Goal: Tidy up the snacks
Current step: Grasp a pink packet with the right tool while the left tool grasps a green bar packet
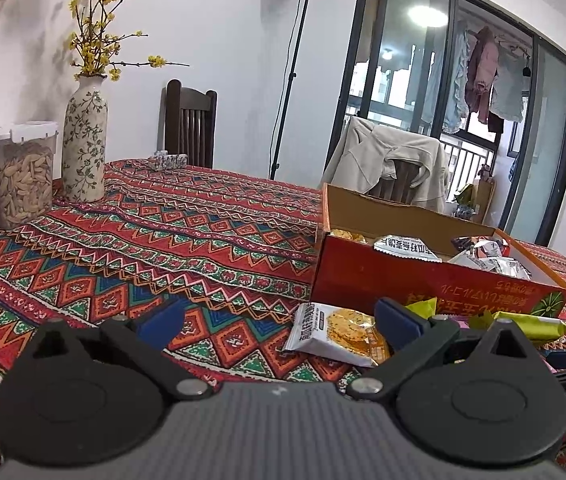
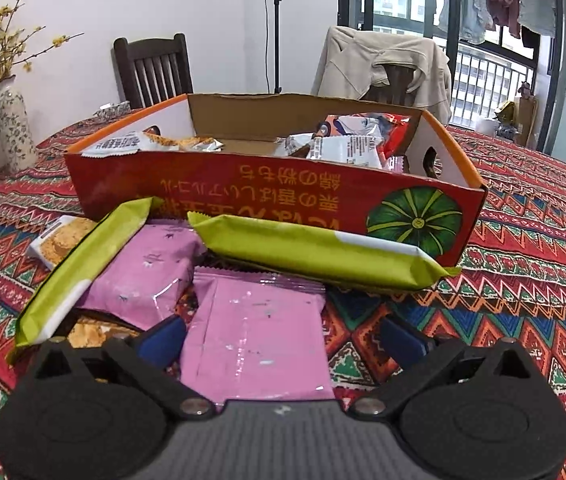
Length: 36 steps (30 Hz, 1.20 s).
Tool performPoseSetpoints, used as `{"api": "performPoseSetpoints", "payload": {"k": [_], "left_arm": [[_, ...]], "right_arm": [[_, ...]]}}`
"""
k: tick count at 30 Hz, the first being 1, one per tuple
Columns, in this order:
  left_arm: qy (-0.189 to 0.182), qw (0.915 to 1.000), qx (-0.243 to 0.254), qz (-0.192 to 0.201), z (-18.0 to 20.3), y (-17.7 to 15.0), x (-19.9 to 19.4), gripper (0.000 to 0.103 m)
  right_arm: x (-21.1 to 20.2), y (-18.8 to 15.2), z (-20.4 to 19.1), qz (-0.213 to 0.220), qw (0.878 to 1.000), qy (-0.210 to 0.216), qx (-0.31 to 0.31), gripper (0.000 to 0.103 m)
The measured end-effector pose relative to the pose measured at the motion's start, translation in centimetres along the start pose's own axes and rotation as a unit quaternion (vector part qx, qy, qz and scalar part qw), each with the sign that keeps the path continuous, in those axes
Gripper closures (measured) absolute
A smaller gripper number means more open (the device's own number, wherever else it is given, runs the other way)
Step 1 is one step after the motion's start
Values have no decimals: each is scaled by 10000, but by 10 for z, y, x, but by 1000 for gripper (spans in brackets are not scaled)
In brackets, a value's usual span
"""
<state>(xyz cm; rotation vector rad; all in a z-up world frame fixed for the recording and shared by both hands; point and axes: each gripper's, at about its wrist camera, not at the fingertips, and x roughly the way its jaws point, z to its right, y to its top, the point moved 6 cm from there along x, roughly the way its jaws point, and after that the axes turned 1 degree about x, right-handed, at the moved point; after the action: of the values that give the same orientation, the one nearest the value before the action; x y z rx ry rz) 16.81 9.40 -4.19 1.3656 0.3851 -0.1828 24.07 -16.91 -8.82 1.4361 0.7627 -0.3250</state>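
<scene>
Patterned tablecloth carries your red box; both grippers, left gripper and right gripper, gape apart, 2 pink packets near the right.

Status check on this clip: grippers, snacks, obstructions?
Left gripper open, empty. Right gripper open over a pink packet. Green bars, pink packets loose outside the red box. Nothing blocking.
</scene>
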Motion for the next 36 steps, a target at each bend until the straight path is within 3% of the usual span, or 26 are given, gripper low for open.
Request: {"api": "performPoseSetpoints", "payload": {"k": [1, 3, 8, 13, 16, 24, 27, 32, 36], "left_arm": [[-20, 10000, 2, 11, 0, 0, 0, 0], [-80, 10000, 18, 41, 1, 1, -1, 0], [-73, 10000, 13, 31, 1, 0, -1, 0], [-38, 10000, 15, -15, 1, 0, 1, 0], [-34, 10000, 31, -30, 1, 0, 2, 0], [18, 9998, 70, -210, 2, -2, 8, 0], [-298, 9972, 260, -639, 12, -4, 15, 0], [-665, 9929, 167, -971, 34, -7, 18, 0], [-616, 9914, 434, -1067, 58, -12, 24, 0]], "right_arm": [[-2, 0, -1, 52, 10000, 13, -9, 14], [-5, 2, -3, 145, 9998, 85, -60, 43], [-17, 3, -5, 413, 9990, 87, -132, 43], [-51, 6, -8, 1347, 9904, -191, -247, 43], [-63, 7, -9, 1662, 9851, -318, -302, 43], [-67, 11, 0, 1775, 9835, -323, -152, 43], [-66, 11, 2, 1774, 9836, -312, -95, 43], [-63, 11, 5, 1756, 9840, -292, 45, 43], [-62, 10, 7, 1748, 9842, -274, 106, 43]]}}
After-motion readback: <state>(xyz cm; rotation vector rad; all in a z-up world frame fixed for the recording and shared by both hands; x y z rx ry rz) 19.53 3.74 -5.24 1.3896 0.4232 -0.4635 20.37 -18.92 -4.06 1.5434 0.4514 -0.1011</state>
